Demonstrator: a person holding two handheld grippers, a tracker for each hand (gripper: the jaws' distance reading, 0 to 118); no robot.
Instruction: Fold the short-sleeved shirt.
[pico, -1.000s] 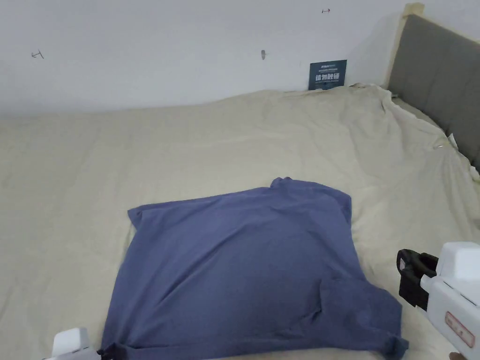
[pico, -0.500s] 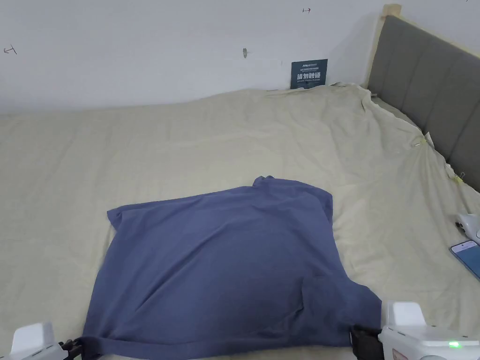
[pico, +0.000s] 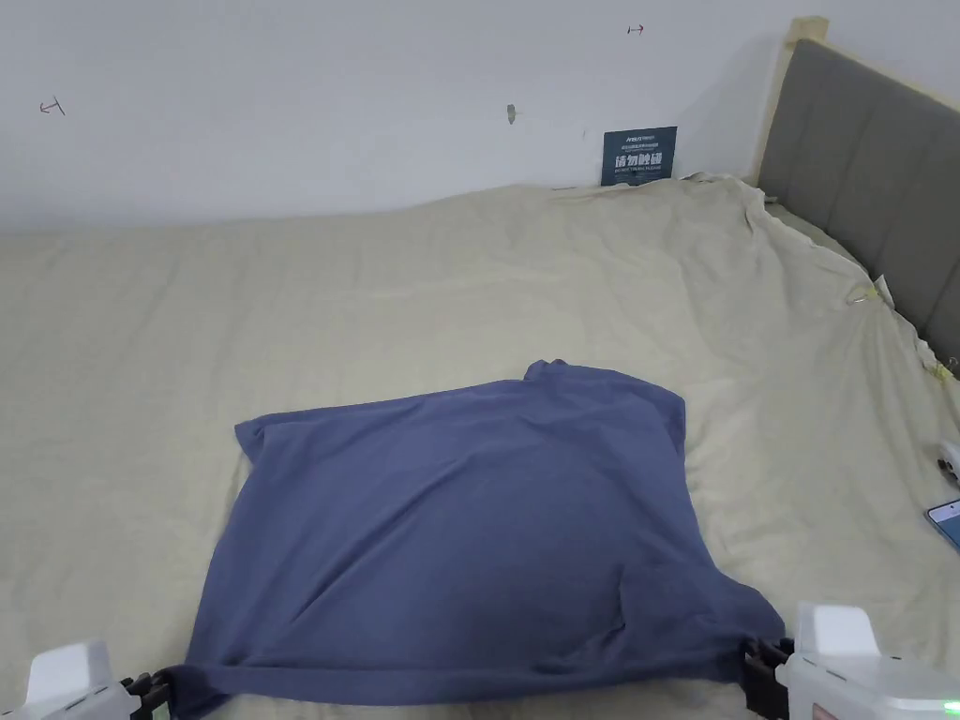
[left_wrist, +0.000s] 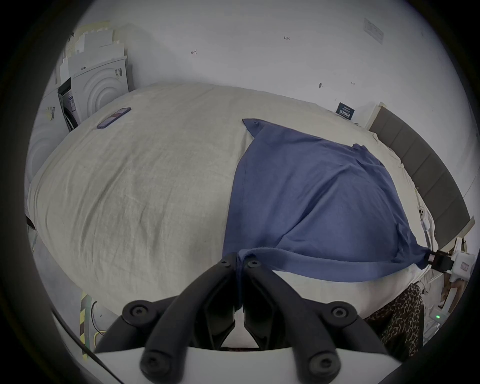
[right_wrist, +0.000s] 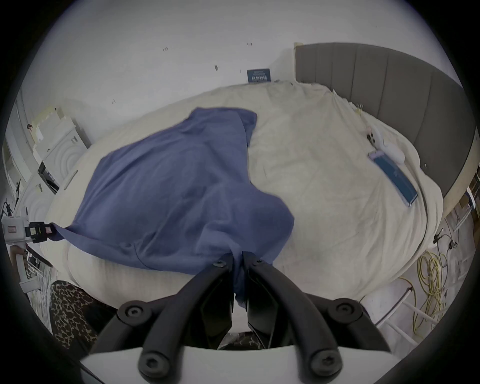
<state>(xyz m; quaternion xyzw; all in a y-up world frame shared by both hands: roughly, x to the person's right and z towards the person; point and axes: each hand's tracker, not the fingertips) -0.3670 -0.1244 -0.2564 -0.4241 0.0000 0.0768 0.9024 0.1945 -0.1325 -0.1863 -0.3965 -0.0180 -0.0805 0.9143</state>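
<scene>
Blue short-sleeved shirt (pico: 469, 525) spread on the beige bed sheet (pico: 375, 300), near edge pinched at both corners.

Left gripper (left_wrist: 240, 262) is clamped on the near-left corner, right gripper (right_wrist: 237, 257) is clamped on the near-right one by the sleeve. Looks like the fold-over step to me: I'd keep that near edge taut, lift both corners level, carry them toward the far edge, and lay it down slowly so the sleeve doesn't bunch underneath.
</scene>
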